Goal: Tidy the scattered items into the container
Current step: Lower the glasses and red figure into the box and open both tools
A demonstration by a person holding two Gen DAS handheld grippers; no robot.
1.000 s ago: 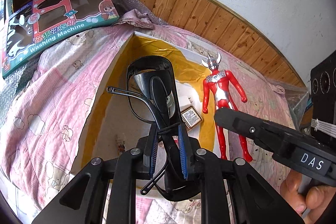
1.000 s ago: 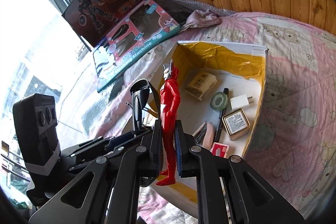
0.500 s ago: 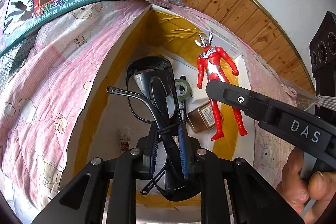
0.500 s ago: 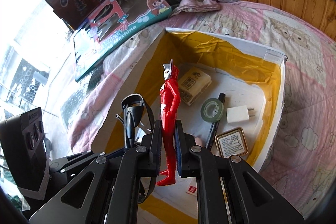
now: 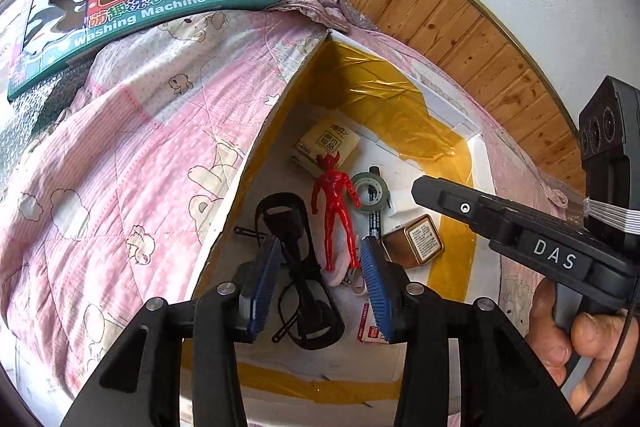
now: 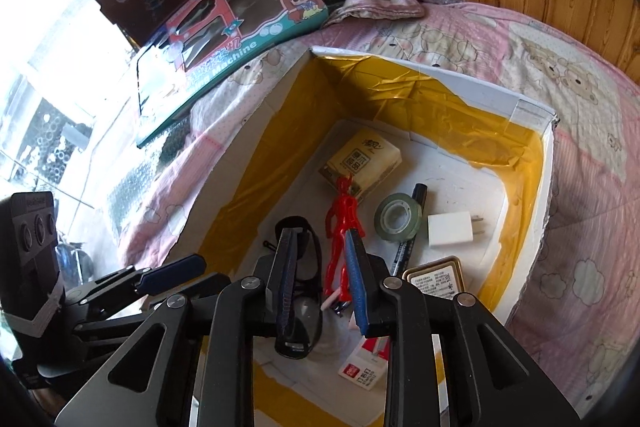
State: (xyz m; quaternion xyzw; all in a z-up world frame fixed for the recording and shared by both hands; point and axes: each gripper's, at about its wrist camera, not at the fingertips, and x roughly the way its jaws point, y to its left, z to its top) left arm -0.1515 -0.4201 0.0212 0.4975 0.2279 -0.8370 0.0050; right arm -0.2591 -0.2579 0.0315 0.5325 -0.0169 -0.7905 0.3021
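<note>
Pink bedding (image 5: 120, 167) is carrying the box (image 6: 536, 163), where the red figure (image 5: 338, 211) and black glasses (image 5: 300, 267) are lying. Both the left claw (image 5: 320, 283) and right claw (image 6: 320, 279) are hovering open and empty. The glasses seem light but fragile, best held at the bridge.

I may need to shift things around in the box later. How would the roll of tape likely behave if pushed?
The tape roll lies flat on the white floor of the box, so it would probably slide, not roll. It looks light and stiff. It sits against the black marker and near the white plug, so a push would likely nudge those too.
</note>
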